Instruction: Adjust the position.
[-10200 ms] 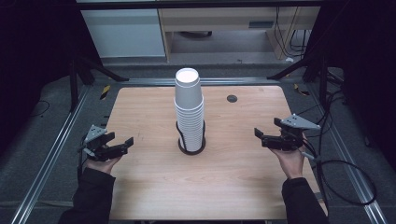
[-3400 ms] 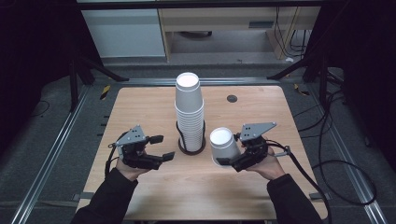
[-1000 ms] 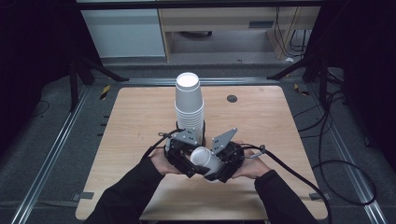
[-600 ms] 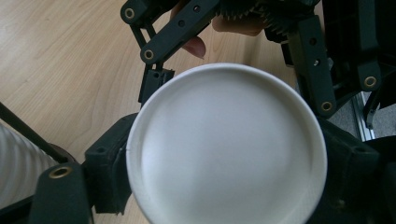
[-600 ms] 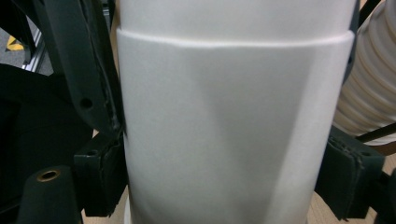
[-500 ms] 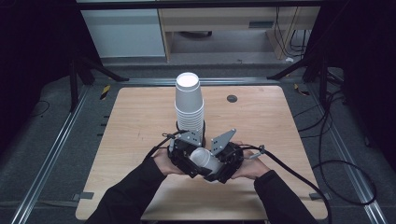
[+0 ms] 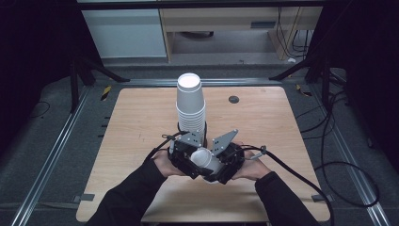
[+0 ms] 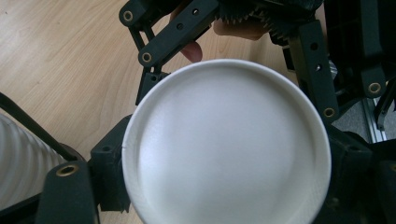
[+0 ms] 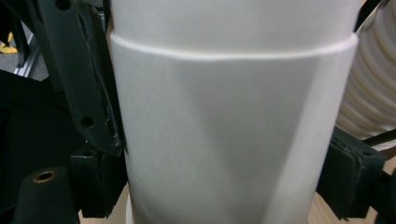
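The left gripper (image 7: 186, 157) and the right gripper (image 7: 226, 162) meet near the front middle of the bench (image 7: 117, 141), and one white cup (image 7: 205, 159) lies between them. The cup is tipped over on its side, so its long way runs across, from one hand to the other.

In the left gripper view the cup's flat round bottom (image 8: 229, 144) faces the camera. The left fingers (image 8: 109, 175) sit on both sides of the cup, right at its rim. They look clenched on it, but the touching spots are hidden behind the cup.

In the right gripper view the cup's side wall (image 9: 229, 140) stands between the right fingers (image 9: 348, 175), which sit just beside it. These fingers have just been opening a little, with the cup between them. It cannot be told if they press on it.

Both hands are about as near to the cup. Behind them stands the tall stack of cups (image 7: 190, 106), close by.
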### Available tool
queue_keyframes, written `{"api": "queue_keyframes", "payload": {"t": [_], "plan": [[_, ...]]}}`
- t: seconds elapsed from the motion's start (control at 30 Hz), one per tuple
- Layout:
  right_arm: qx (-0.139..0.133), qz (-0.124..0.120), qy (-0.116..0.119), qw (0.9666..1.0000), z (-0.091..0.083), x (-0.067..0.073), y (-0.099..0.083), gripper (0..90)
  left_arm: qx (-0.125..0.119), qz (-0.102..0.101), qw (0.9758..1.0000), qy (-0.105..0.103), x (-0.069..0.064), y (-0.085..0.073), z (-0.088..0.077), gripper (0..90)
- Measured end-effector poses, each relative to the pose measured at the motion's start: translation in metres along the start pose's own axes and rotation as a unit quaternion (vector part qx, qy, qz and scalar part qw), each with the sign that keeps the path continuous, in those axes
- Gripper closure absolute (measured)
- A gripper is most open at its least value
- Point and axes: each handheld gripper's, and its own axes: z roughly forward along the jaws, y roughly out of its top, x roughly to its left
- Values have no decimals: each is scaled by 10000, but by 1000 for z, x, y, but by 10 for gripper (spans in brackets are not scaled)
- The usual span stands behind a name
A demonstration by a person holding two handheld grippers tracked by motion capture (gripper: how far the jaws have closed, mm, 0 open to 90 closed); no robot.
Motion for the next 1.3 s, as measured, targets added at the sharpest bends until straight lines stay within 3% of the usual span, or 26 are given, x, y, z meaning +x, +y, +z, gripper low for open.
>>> {"api": "queue_keyframes", "payload": {"t": [0.37,0.6,0.97,1.1,1.3], "plan": [[-12,162,-20,9999,-2,-1,-1,92,-150,-10,9999,75,0,-3,-7,215],[-220,260,-108,9994,-12,-2,-1,63,-383,-93,9991,170,2,-8,-17,215],[-383,282,-170,9987,-20,-2,1,58,-219,-5,9995,237,2,-11,-17,214],[-518,328,-290,9977,-28,-4,1,68,-266,-18,9992,299,1,-13,-19,214],[-997,601,-660,9910,-50,-6,-9,83,-748,-242,9955,522,2,-25,-32,214]]}}
